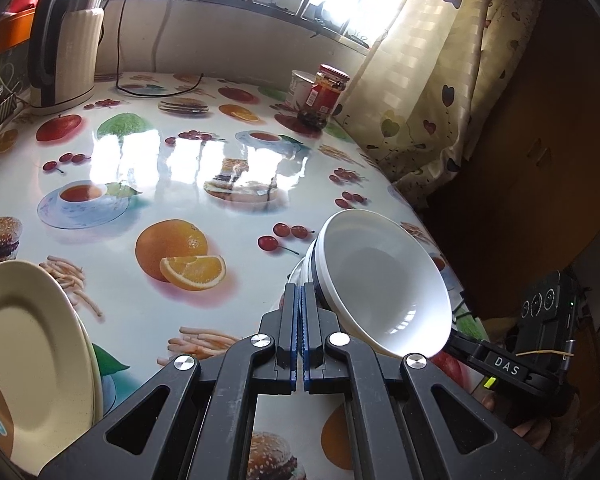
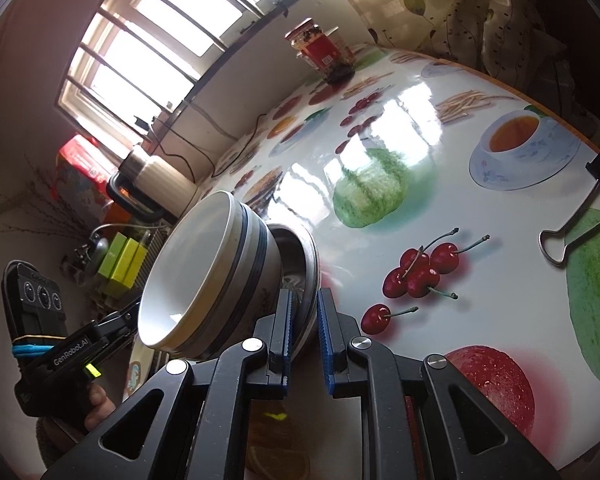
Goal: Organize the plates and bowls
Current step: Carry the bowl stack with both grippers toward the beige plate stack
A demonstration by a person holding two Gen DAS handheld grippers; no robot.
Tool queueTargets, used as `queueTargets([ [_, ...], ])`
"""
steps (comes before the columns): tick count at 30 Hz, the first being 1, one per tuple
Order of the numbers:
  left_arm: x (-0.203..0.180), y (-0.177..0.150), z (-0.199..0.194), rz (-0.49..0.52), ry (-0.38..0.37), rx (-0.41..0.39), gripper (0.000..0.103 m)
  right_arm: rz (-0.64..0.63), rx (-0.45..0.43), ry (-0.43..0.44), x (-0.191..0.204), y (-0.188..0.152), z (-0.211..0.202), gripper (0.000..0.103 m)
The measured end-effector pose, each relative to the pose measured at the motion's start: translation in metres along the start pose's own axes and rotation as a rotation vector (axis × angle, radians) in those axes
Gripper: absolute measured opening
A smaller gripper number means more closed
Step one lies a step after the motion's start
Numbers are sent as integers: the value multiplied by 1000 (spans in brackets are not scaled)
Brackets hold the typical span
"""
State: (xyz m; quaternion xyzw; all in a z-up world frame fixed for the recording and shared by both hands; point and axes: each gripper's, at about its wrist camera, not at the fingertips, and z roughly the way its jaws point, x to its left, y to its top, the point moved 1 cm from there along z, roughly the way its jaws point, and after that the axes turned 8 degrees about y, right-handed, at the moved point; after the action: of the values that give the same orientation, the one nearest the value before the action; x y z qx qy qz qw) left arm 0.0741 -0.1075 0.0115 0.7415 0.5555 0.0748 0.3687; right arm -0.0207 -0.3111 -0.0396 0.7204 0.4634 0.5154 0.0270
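In the left wrist view my left gripper [image 1: 300,292] is shut and empty, its tip just left of a stack of white bowls [image 1: 384,284] with dark bands. A cream plate [image 1: 28,352] sits at lower left on the fruit-print table [image 1: 172,152]. In the right wrist view the bowl stack [image 2: 204,276] rests in a metal bowl [image 2: 304,256]. My right gripper [image 2: 304,308] has its jaws around the metal bowl's rim, with a gap showing on the right side. The right gripper also shows in the left wrist view, behind the bowls [image 1: 460,340].
An electric kettle [image 1: 66,44] stands at the far left with its cord on the table. A red-lidded jar [image 1: 327,92] and a white tub [image 1: 300,88] stand at the far edge by the curtain [image 1: 432,80]. A binder clip [image 2: 568,236] clamps the table's right edge.
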Motion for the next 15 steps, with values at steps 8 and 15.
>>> queueTargets([
  [8, -4, 0, 4, -10, -19, 7, 0, 9, -10, 12, -4, 0, -2, 14],
  [15, 2, -4, 16, -27, -19, 68, 2, 22, -11, 24, -7, 0, -4, 14],
])
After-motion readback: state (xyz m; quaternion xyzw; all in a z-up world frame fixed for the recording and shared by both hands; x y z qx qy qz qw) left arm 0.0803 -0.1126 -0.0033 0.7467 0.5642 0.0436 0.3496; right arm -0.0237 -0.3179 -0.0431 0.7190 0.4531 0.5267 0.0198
